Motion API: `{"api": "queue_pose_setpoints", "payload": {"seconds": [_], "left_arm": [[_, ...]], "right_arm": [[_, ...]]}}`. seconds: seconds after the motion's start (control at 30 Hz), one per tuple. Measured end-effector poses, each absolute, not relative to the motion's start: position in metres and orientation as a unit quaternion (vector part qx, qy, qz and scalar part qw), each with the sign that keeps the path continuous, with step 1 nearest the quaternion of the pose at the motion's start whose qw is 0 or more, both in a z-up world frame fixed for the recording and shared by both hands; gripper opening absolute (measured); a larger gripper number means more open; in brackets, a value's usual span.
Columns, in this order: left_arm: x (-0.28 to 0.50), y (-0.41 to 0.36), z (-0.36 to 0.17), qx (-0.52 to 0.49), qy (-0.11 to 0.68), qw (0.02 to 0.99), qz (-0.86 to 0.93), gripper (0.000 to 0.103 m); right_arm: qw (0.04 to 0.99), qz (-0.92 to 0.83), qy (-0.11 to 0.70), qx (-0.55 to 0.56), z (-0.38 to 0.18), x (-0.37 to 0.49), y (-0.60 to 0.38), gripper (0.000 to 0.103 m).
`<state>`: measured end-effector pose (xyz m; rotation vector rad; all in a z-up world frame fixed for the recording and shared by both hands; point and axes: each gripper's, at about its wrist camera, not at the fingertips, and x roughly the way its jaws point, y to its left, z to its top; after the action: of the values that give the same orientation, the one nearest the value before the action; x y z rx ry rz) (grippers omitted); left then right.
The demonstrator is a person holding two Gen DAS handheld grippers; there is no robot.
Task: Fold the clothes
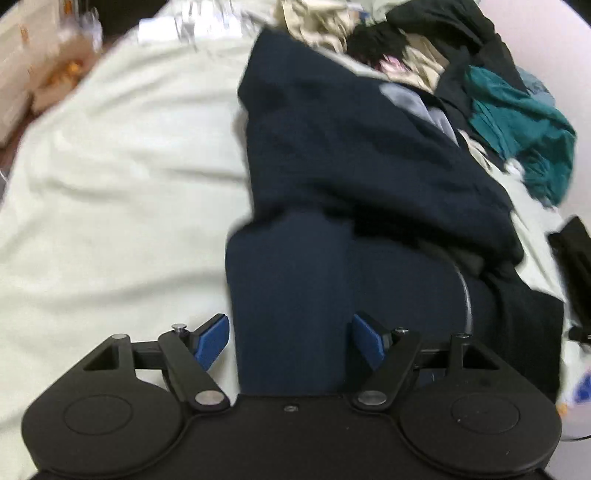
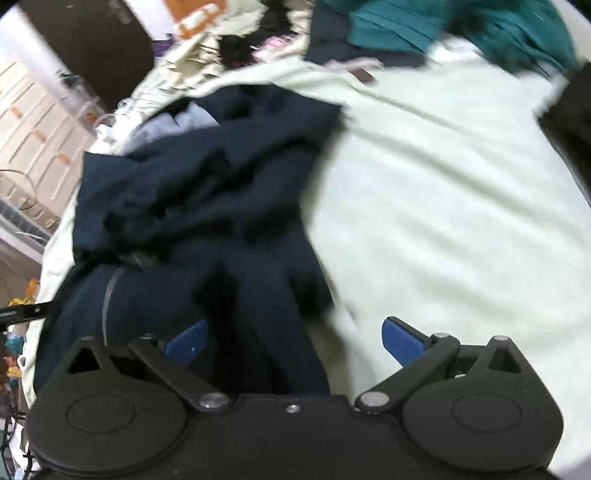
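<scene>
A dark navy garment (image 1: 351, 177) lies partly folded on a pale sheet (image 1: 122, 166), its upper half doubled over the lower part. My left gripper (image 1: 290, 341) hovers over the garment's near edge with its blue pads (image 1: 212, 341) wide apart and nothing pressed between them. In the right wrist view the same navy garment (image 2: 192, 206) spreads left of centre on the pale sheet (image 2: 443, 192). My right gripper (image 2: 293, 341) stands wide open above its near corner, and the blue pads (image 2: 402, 341) touch no cloth.
A heap of unfolded clothes lies at the far side: a teal garment (image 1: 517, 125), black clothing (image 1: 454, 26) and cream fabric (image 1: 317, 22). A black item (image 1: 570, 251) sits at the right edge. White panelled furniture (image 2: 37, 129) stands left of the bed.
</scene>
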<state>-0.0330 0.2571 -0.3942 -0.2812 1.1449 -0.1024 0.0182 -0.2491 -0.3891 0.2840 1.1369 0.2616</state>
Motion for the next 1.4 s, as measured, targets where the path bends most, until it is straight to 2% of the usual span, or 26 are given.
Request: {"api": "queue_pose_setpoints", "payload": {"seconds": [0.13, 0.23, 0.33, 0.37, 0.43, 0.53, 0.6, 0.67, 0.7, 0.77, 0.8, 0.83, 0.87, 0.9, 0.93, 1.03, 1.23, 1.4], "left_arm": [[-0.07, 0.26, -0.397, -0.168, 0.55, 0.814, -0.084, 0.077], [-0.088, 0.257, -0.402, -0.19, 0.561, 0.8, -0.093, 0.077], [-0.095, 0.253, -0.409, -0.201, 0.575, 0.786, -0.103, 0.077], [-0.095, 0.252, -0.414, -0.212, 0.584, 0.776, -0.107, 0.077], [-0.096, 0.253, -0.424, -0.234, 0.597, 0.76, -0.107, 0.077], [-0.093, 0.256, -0.436, -0.254, 0.597, 0.752, -0.111, 0.077], [-0.093, 0.256, -0.438, -0.241, 0.591, 0.76, -0.124, 0.076], [-0.092, 0.256, -0.439, -0.232, 0.592, 0.761, -0.128, 0.073], [-0.091, 0.257, -0.439, -0.232, 0.593, 0.76, -0.126, 0.068], [-0.088, 0.257, -0.434, -0.24, 0.592, 0.758, -0.135, 0.043], [-0.088, 0.257, -0.432, -0.243, 0.591, 0.756, -0.145, 0.029], [-0.088, 0.257, -0.429, -0.243, 0.591, 0.754, -0.153, 0.025], [-0.088, 0.256, -0.425, -0.237, 0.591, 0.755, -0.158, 0.021], [-0.088, 0.256, -0.421, -0.23, 0.591, 0.756, -0.163, 0.019], [-0.087, 0.256, -0.414, -0.223, 0.592, 0.756, -0.168, 0.017], [-0.08, 0.259, -0.398, -0.222, 0.593, 0.754, -0.176, 0.015], [-0.057, 0.266, -0.36, -0.238, 0.573, 0.763, -0.181, 0.013], [-0.037, 0.274, -0.339, -0.266, 0.537, 0.782, -0.168, 0.013]], "right_arm": [[0.799, 0.121, 0.554, 0.201, -0.401, -0.017, -0.252, 0.101], [0.795, 0.126, 0.561, 0.196, -0.406, -0.037, -0.242, 0.099], [0.79, 0.126, 0.571, 0.187, -0.413, -0.049, -0.232, 0.092], [0.784, 0.127, 0.577, 0.191, -0.418, -0.052, -0.231, 0.085], [0.768, 0.138, 0.593, 0.198, -0.43, -0.057, -0.227, 0.078], [0.769, 0.137, 0.595, 0.19, -0.443, -0.065, -0.222, 0.078], [0.763, 0.13, 0.589, 0.23, -0.451, -0.068, -0.228, 0.078], [0.76, 0.13, 0.585, 0.251, -0.455, -0.068, -0.229, 0.073], [0.76, 0.132, 0.585, 0.251, -0.454, -0.068, -0.229, 0.071], [0.757, 0.135, 0.585, 0.258, -0.453, -0.068, -0.231, 0.053], [0.755, 0.136, 0.585, 0.264, -0.451, -0.068, -0.233, 0.051], [0.753, 0.137, 0.586, 0.268, -0.447, -0.07, -0.236, 0.044], [0.751, 0.137, 0.587, 0.27, -0.443, -0.071, -0.238, 0.032], [0.749, 0.14, 0.59, 0.265, -0.44, -0.071, -0.238, 0.024], [0.747, 0.145, 0.595, 0.257, -0.435, -0.071, -0.238, 0.011], [0.744, 0.159, 0.599, 0.25, -0.418, -0.069, -0.24, 0.009], [0.763, 0.19, 0.552, 0.276, -0.368, -0.049, -0.248, 0.007], [0.793, 0.22, 0.513, 0.246, -0.337, -0.016, -0.238, 0.007]]}}
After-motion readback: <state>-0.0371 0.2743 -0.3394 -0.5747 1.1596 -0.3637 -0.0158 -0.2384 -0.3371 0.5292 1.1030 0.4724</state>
